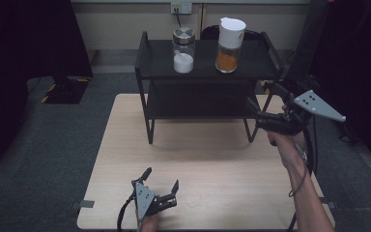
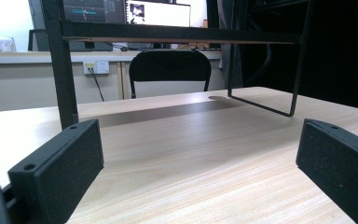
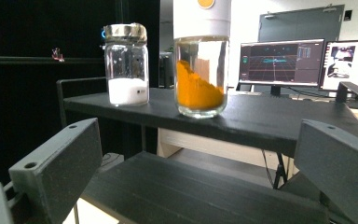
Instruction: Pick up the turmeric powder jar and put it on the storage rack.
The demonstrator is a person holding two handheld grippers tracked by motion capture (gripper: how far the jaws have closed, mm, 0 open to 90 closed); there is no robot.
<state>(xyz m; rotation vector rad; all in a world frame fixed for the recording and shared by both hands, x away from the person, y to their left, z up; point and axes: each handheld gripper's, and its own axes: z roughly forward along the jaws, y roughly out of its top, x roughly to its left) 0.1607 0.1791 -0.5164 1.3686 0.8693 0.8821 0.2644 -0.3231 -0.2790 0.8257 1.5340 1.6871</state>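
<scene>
A black two-tier rack stands at the back of the wooden table. On its top shelf stand a jar of white powder with a metal lid and a white-lidded jar of orange powder. My right gripper is open, held up at the rack's right end, level with the shelves, nothing between its jaws. Low over the table's near edge, my left gripper is open and empty, facing the rack's legs.
A black chair and a wall socket lie beyond the table. Monitors stand behind the rack in the right gripper view. Dark curtains hang at both sides over grey floor.
</scene>
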